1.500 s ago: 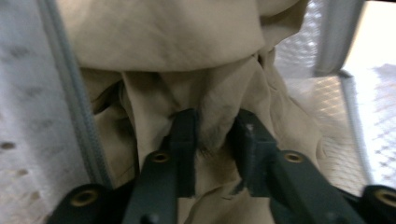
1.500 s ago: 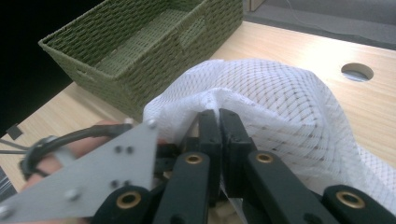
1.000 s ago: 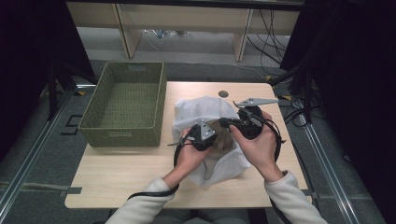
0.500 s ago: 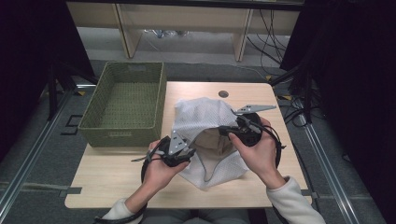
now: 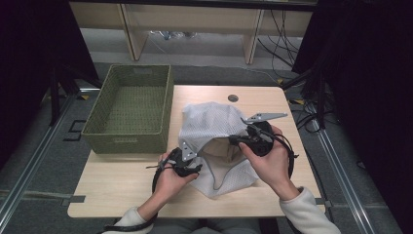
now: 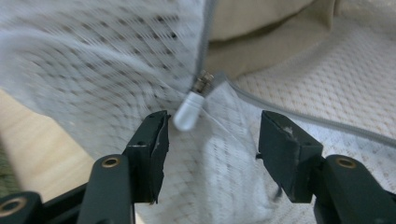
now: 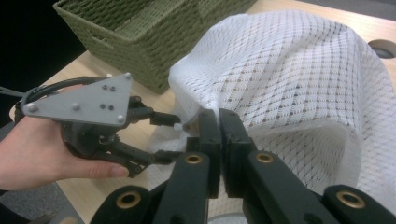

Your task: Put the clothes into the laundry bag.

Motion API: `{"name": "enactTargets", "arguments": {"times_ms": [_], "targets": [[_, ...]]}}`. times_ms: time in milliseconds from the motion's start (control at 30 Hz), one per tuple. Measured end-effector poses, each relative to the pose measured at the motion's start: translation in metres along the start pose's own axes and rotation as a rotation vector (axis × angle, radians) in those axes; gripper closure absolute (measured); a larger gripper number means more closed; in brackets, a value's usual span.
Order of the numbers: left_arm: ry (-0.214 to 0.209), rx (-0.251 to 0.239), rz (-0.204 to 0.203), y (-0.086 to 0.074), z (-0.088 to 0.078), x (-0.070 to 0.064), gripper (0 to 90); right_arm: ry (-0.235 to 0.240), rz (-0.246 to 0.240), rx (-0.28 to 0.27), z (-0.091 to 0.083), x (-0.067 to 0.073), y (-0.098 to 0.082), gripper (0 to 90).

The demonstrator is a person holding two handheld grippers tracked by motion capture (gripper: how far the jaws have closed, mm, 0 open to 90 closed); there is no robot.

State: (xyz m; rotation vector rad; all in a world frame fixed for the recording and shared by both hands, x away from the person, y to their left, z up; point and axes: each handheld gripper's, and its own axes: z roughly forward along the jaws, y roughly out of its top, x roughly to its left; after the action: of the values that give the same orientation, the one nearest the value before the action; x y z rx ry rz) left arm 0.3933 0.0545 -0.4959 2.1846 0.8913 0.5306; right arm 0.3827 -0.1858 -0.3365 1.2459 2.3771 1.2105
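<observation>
I have a white mesh bag (image 5: 214, 129) lying on the table (image 5: 122, 180), just right of the green basket (image 5: 130, 109), with something beige (image 5: 221, 148) showing through its open mouth. My right gripper (image 5: 234, 140) is pinched tight on the bag's edge: in the right gripper view its jaws sit pressed together with the mesh (image 7: 289, 70) bunched up behind them.

My left gripper (image 5: 197, 168) sits at the bag's near left edge. Its jaws have just been opening and now stand partly apart. In the left gripper view the white zip pull (image 6: 189, 109) hangs in the gap between them, nearer the left jaw, with neither pad pressing on it. The zip's grey tape (image 6: 299, 116) runs away to the right across the mesh. The right gripper view shows the same thing from the other side: the left gripper (image 7: 168, 135) with its two fingers either side of the pull (image 7: 177, 126), right by my closed right jaws.
</observation>
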Motion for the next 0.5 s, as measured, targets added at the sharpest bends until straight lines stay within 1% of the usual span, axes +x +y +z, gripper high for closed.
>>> {"name": "enactTargets", "arguments": {"times_ms": [33,67,100,133,167,233,267,333,367,467,500], "targets": [[-0.008,0.017,-0.001,-0.0018,0.003,-0.0022,45.7,-0.007,-0.001,0.003,0.0016,-0.0013,-0.0018,89.6],[-0.004,0.029,0.0,-0.0024,0.0031,-0.0028,47.3,-0.005,-0.015,-0.01,0.003,-0.0028,-0.0024,89.6],[0.001,0.029,-0.002,-0.0029,0.0039,-0.003,48.7,0.001,0.004,0.012,0.0016,-0.0016,-0.0024,89.6],[0.001,0.029,-0.002,-0.0029,0.0039,-0.003,51.1,0.001,0.004,0.012,0.0016,-0.0016,-0.0024,89.6],[-0.013,0.027,-0.03,-0.0041,0.0047,-0.004,52.6,0.002,-0.022,0.0,0.001,-0.0027,-0.0019,89.6],[-0.016,0.024,-0.024,-0.0043,0.0031,-0.0041,53.7,0.01,-0.017,-0.002,0.0009,-0.0022,-0.0019,89.6],[-0.013,0.025,-0.018,-0.0045,0.0032,-0.0042,54.8,-0.001,-0.019,0.002,0.0005,-0.002,-0.0018,89.6],[-0.015,0.021,-0.022,-0.0053,0.0028,-0.005,56.2,0.0,-0.023,0.001,0.0017,-0.0027,-0.002,89.6],[-0.017,0.024,-0.041,-0.0061,0.0035,-0.0063,58.0,-0.001,0.001,0.01,0.0013,-0.0011,-0.0023,89.6],[-0.015,0.033,-0.031,-0.0067,0.0051,-0.0062,64.1,0.0,0.0,0.009,0.0016,-0.0013,-0.0025,89.6],[-0.002,0.04,-0.001,-0.0068,0.0061,-0.0063,66.5,0.001,-0.01,0.008,0.0028,-0.0021,-0.0026,89.6]]}}
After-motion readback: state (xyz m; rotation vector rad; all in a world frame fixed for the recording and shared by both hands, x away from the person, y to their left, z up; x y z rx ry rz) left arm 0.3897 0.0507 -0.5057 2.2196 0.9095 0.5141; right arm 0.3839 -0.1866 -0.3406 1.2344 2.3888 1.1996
